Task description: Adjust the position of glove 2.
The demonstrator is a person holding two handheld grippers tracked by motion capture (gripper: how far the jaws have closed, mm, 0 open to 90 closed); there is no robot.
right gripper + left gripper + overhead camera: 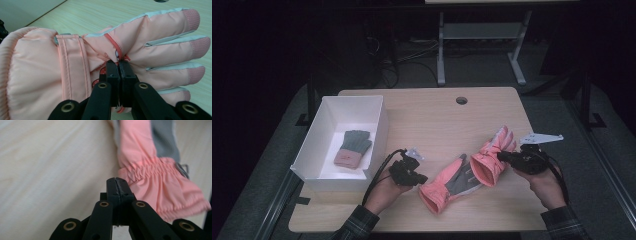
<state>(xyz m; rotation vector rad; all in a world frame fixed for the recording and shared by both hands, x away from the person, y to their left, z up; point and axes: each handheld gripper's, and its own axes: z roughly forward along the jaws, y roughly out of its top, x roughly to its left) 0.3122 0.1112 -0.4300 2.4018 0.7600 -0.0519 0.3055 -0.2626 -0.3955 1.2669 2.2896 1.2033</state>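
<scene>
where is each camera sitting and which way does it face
High view: above the person's side of the table, facing forward and down on a white box, two pink gloves, both forearms and each hand-held gripper.
Left gripper view: rides the left hand-held gripper, facing along its shut jaws at the cuff of the lying pink glove, pinching nothing.
Right gripper view: rides the right hand-held gripper, facing along its jaws shut on the held pink glove.
Shared: the high view also has both gloves, lying and held.

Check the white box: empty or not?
Not empty. The white box holds one small glove, grey-green with a pink cuff, lying flat on its floor in the high view.
</scene>
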